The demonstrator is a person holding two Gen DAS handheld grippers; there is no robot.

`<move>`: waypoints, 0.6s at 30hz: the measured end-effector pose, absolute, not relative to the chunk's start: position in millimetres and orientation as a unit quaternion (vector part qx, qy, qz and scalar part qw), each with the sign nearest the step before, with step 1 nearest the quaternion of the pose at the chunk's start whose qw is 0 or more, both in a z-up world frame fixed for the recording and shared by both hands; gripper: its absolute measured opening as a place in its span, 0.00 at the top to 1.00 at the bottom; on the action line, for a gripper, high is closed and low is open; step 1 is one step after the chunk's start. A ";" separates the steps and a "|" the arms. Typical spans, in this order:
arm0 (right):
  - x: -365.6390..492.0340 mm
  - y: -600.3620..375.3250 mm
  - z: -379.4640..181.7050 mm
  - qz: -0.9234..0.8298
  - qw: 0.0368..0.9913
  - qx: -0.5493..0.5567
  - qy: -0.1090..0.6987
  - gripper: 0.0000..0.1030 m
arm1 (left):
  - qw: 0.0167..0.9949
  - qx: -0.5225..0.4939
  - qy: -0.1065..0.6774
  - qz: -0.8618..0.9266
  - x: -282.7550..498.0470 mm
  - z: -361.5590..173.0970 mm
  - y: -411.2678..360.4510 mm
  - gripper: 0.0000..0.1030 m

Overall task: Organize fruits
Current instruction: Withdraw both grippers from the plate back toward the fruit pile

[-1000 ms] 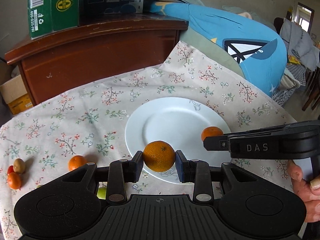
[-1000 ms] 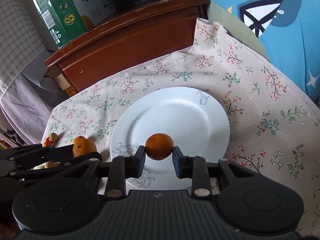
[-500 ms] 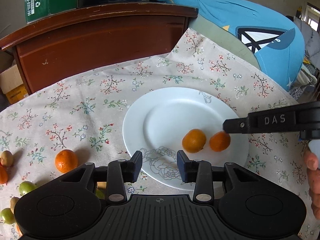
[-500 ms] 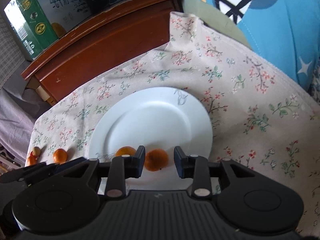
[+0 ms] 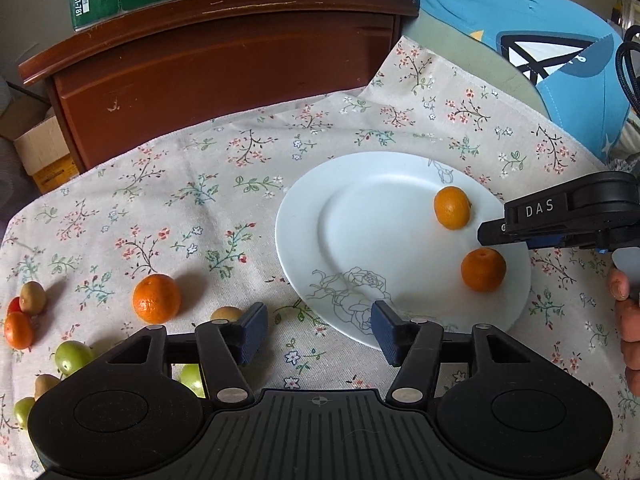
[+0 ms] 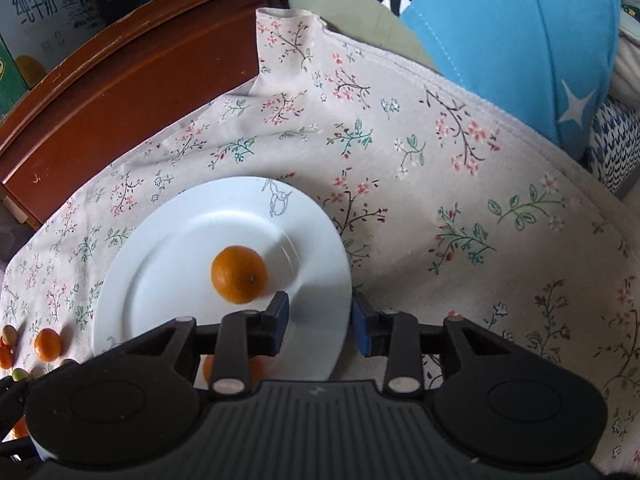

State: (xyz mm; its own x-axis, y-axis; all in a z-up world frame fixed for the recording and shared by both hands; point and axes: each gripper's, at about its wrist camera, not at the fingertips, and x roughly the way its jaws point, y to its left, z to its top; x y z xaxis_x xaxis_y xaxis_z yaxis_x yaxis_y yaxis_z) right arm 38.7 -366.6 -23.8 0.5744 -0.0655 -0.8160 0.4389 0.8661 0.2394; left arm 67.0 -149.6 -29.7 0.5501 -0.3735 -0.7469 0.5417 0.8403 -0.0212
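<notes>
A white plate lies on the floral cloth with two oranges on it, one farther back and one nearer. My left gripper hovers over the plate's near-left rim, its jaws opening with nothing between them. My right gripper reaches in from the right just above the nearer orange. In the right wrist view the right gripper sits over the near-right rim of the plate, jaws opening and empty. One orange lies just ahead of its left finger; another orange is mostly hidden behind that finger.
A larger orange lies on the cloth left of the plate. Several small green, brown and orange fruits are scattered at the near left. A dark wooden cabinet stands behind, with a blue cushion at right. A hand shows at the right edge.
Both grippers let go of their oranges, which now rest on the plate. Both sets of jaws widened. The left view shifted left toward the loose fruit; the right gripper shifted to the plate's right rim.
</notes>
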 end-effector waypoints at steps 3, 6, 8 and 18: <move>39.2 -363.7 -23.4 -0.145 0.864 0.204 0.437 0.64 | 0.875 0.103 0.397 -0.258 67.2 -30.3 -148.4 0.42; 40.7 -359.5 -23.7 -0.140 0.868 0.190 0.437 0.64 | 0.876 0.102 0.398 -0.254 67.3 -30.1 -146.7 0.42; 41.7 -356.8 -23.3 -0.134 0.869 0.186 0.438 0.64 | 0.877 0.103 0.398 -0.250 67.4 -30.0 -144.9 0.42; 45.0 -340.5 -22.8 -0.112 0.877 0.168 0.437 0.61 | 0.878 0.102 0.403 -0.236 68.7 -26.7 -133.0 0.41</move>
